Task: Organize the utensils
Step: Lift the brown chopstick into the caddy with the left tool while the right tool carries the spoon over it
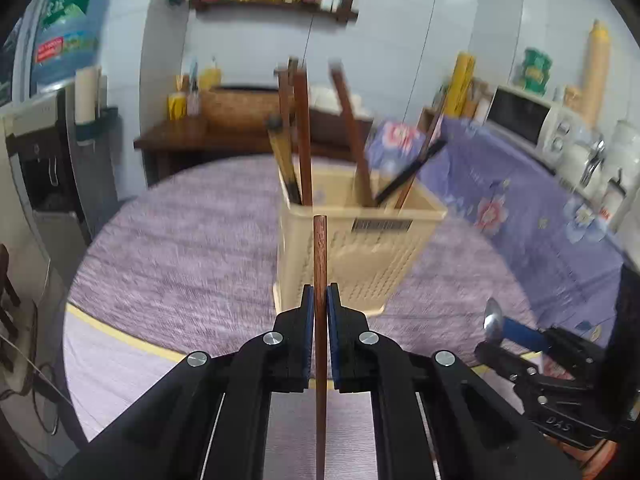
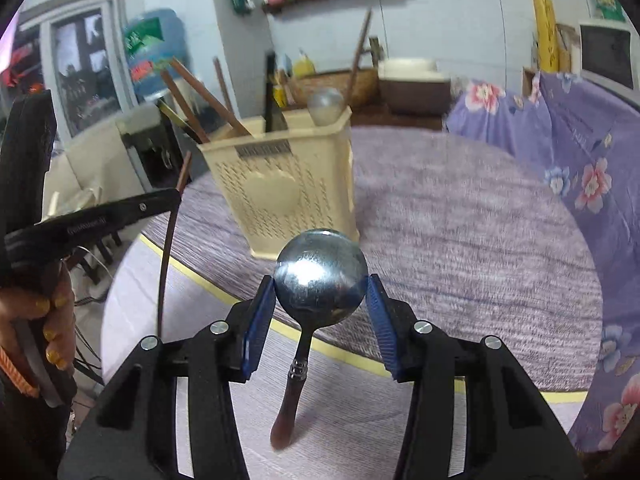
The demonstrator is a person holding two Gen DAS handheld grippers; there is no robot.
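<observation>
— What does your left side have?

— My left gripper (image 1: 320, 306) has its fingers (image 1: 307, 308) pressed tight on a brown wooden chopstick (image 1: 320, 256), held upright, its tip in front of the cream utensil basket (image 1: 360, 248).

— And the basket?

— It stands on the purple tabletop (image 1: 180, 248), a little ahead of me, with several chopsticks (image 1: 302, 136) leaning inside it. From my right camera a pale ladle (image 2: 325, 106) also shows at its far corner.

— Your right side?

— My right gripper (image 2: 320, 312) has its blue fingers (image 2: 259, 320) set against either side of a metal spoon (image 2: 320, 276), gripping the bowl, the brown handle hanging down toward me. The spoon sits just short of the basket, above the tabletop's yellow edge (image 2: 224, 292).
</observation>
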